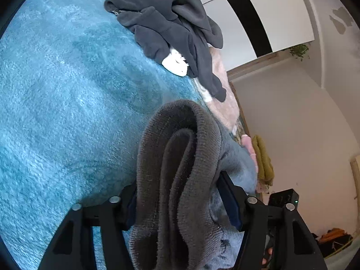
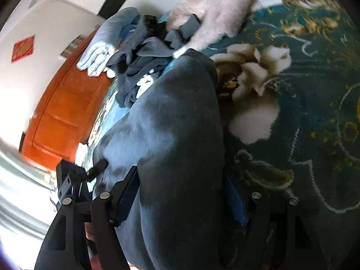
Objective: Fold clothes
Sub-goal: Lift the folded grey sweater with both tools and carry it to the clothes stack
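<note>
Blue plush bedding (image 1: 67, 90) fills the left wrist view and a dark green floral blanket (image 2: 303, 123) fills the right one, so we are working over a bed with a white wardrobe (image 1: 258, 22) and an orange wooden door (image 2: 58, 117) behind. Our left gripper (image 1: 180, 204) has its jaws pressed in on a thick roll of the grey fleece garment (image 1: 180, 157), ribbed hem bunched into a loop between the fingers, and our right gripper (image 2: 180, 193) has its jaws clamped on another stretch of grey fleece, which looks to us like the same garment. Two grips on one piece reads to us as a way of keeping the cloth taut and its edges paired, ready to lay or turn over; how far the fold has got we cannot tell, since the cloth hides its own shape. The garment hangs at both jaws, close over the bed. Around us, a dark grey hoodie (image 1: 171, 29) lies crumpled on the blue bedding with something white (image 1: 175, 64) under it, a pale pink fluffy piece (image 2: 213, 13) sits beside it, and a light blue cloth (image 2: 105, 42) lies at the far edge. That heap crowds one side of the bed; the open blue stretch looks the freer spot for setting cloth down.
</note>
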Action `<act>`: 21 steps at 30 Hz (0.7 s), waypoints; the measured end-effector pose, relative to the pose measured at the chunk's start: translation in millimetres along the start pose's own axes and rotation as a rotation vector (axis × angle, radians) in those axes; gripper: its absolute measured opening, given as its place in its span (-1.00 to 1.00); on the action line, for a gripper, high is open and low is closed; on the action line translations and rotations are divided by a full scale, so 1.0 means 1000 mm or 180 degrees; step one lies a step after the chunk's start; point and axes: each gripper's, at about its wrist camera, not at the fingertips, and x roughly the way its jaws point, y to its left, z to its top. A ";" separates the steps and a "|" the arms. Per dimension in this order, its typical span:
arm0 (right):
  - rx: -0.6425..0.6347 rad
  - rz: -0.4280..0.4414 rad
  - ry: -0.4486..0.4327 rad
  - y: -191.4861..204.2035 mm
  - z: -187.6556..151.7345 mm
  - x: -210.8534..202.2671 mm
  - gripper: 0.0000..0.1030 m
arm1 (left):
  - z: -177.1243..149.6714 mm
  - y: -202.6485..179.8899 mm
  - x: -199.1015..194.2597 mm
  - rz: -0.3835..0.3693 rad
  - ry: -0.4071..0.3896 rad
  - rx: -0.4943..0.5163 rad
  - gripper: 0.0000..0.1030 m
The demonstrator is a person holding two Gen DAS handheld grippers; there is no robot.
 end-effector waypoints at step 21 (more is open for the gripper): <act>-0.0407 -0.0118 -0.0918 -0.010 0.042 -0.174 -0.29 | -0.013 -0.217 0.062 -0.0208 0.0237 0.1153 -0.52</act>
